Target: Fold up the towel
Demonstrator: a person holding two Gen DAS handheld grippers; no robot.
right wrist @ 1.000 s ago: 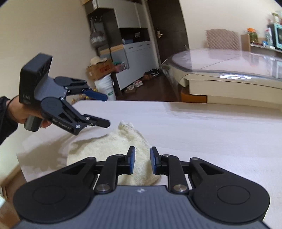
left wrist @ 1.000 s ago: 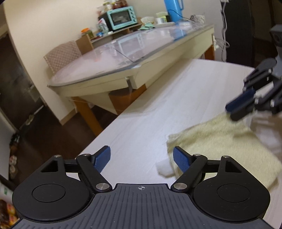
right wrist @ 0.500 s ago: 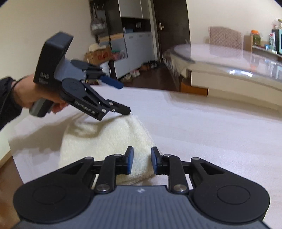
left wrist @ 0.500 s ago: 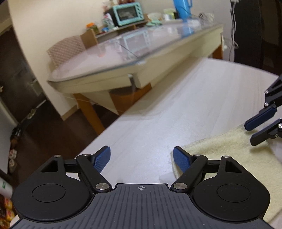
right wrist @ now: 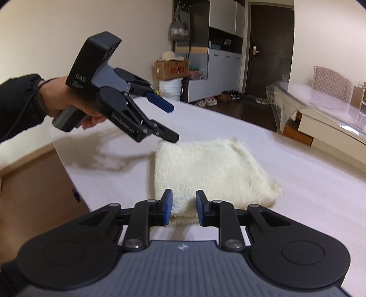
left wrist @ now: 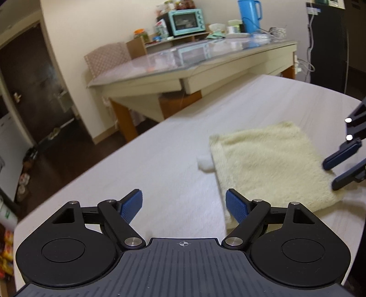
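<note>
A cream towel [right wrist: 212, 173], already folded into a rough square, is seen lying flat on a pale wood-grain table [right wrist: 297, 182], with both handheld grippers held near it and nothing gripped. A small white tag [left wrist: 205, 162] is seen sticking out from the towel's left edge in the left wrist view.

The left gripper [right wrist: 172, 124] is held in a person's hand [right wrist: 68, 102], a dark sleeve [right wrist: 18, 102] showing at the wrist. Its fingers are spread wide and empty: the lower black tip is poised just above the towel's far left corner, as seen from the right wrist camera, though contact cannot be told; the upper blue-padded finger [right wrist: 160, 102] is raised clear of the towel. From its own camera, the same gripper [left wrist: 184, 205] is shown with bare table between its pads, the right pad overlapping the towel's near left edge in the picture.

The right gripper [right wrist: 182, 210] is held over the towel's near edge, its fingers drawn narrow but not closed; towel pile is visible through the gap, and no pinch on the cloth is shown. In the left wrist view its two fingers [left wrist: 343, 155] are seen entering from the right above the towel's right side.

Behind the towel, a glass-topped table [left wrist: 205, 61] is seen, and further back a teal toaster oven [left wrist: 186, 21] and a blue jug [left wrist: 249, 13].
</note>
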